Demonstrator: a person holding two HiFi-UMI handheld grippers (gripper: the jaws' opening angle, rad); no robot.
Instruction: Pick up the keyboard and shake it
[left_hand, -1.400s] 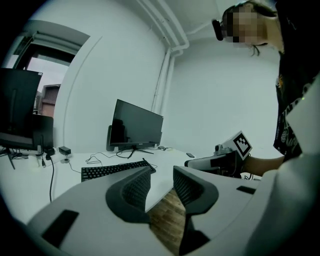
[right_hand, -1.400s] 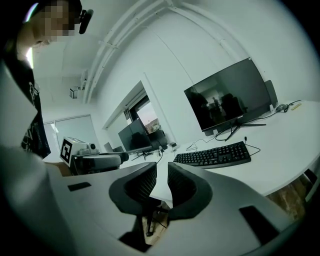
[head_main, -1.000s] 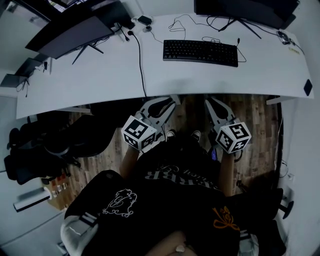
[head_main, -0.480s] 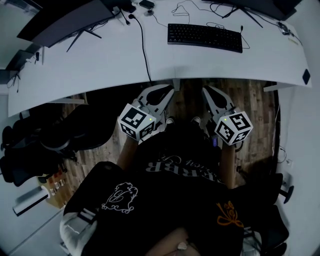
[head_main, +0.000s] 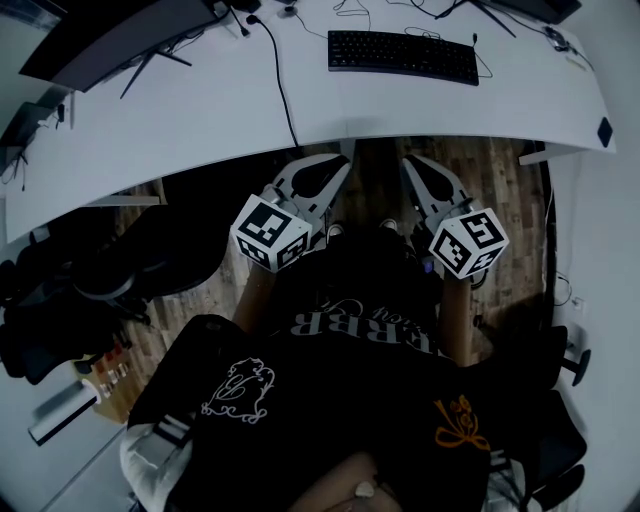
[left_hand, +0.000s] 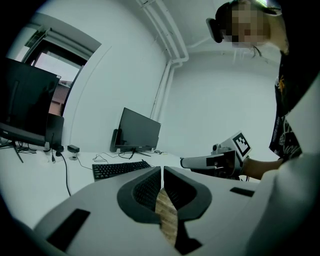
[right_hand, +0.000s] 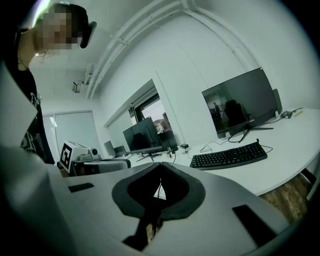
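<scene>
A black keyboard (head_main: 403, 55) lies flat on the white desk (head_main: 200, 110), toward the far right, its thin cable curling behind it. It also shows in the left gripper view, keyboard (left_hand: 119, 169), and in the right gripper view, keyboard (right_hand: 229, 156). My left gripper (head_main: 338, 160) hangs below the desk's front edge, jaws shut with nothing in them. My right gripper (head_main: 412, 161) is beside it, also shut and holding nothing. Both are well short of the keyboard, held close to the person's body.
A large monitor (head_main: 110, 45) stands at the desk's left and another monitor (head_main: 540, 8) at the far right. A black cable (head_main: 278, 80) runs across the desk. A small black object (head_main: 604, 131) lies at the right edge. Dark chairs (head_main: 90, 290) stand on the wooden floor at the left.
The head view has shifted so the desk and keyboard sit higher in the picture. Both grippers have risen a little toward the desk edge.
</scene>
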